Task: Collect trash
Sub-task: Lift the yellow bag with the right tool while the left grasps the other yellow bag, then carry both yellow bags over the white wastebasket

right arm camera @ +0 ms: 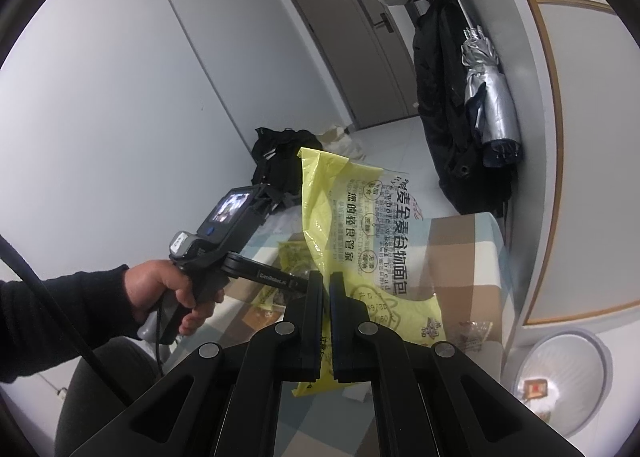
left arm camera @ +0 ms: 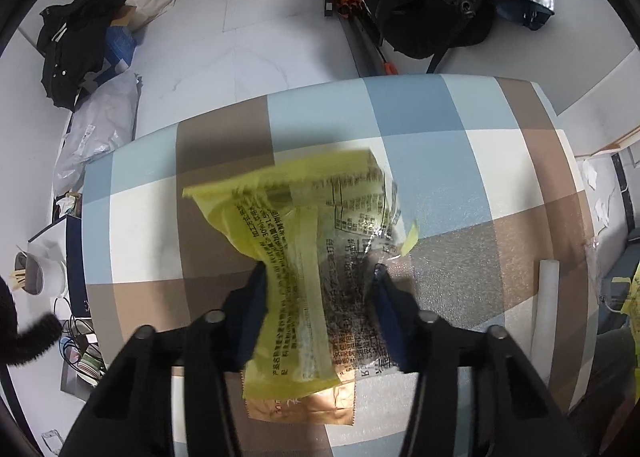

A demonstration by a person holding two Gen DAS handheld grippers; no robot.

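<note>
We have two wrappers. Left gripper (left arm camera: 320,277) pinches a yellow wrapper (left arm camera: 304,233) at its waist, just over the table (left arm camera: 440,161). Right gripper (right arm camera: 325,289) is clamped shut on a second wrapper's (right arm camera: 360,225) lower edge. Film looks light, limp, slick; we grip bunched folds, not flat faces.

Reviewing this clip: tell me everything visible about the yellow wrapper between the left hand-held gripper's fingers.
The yellow wrapper is a crinkled, empty-looking plastic food bag, yellow at one side and clear at the other, covered in black printed text, with a flat seam down its middle. It sits pinched at its waist between the left hand-held gripper fingers, above the checked tablecloth. A brown wrapper shows under its lower edge.
</note>
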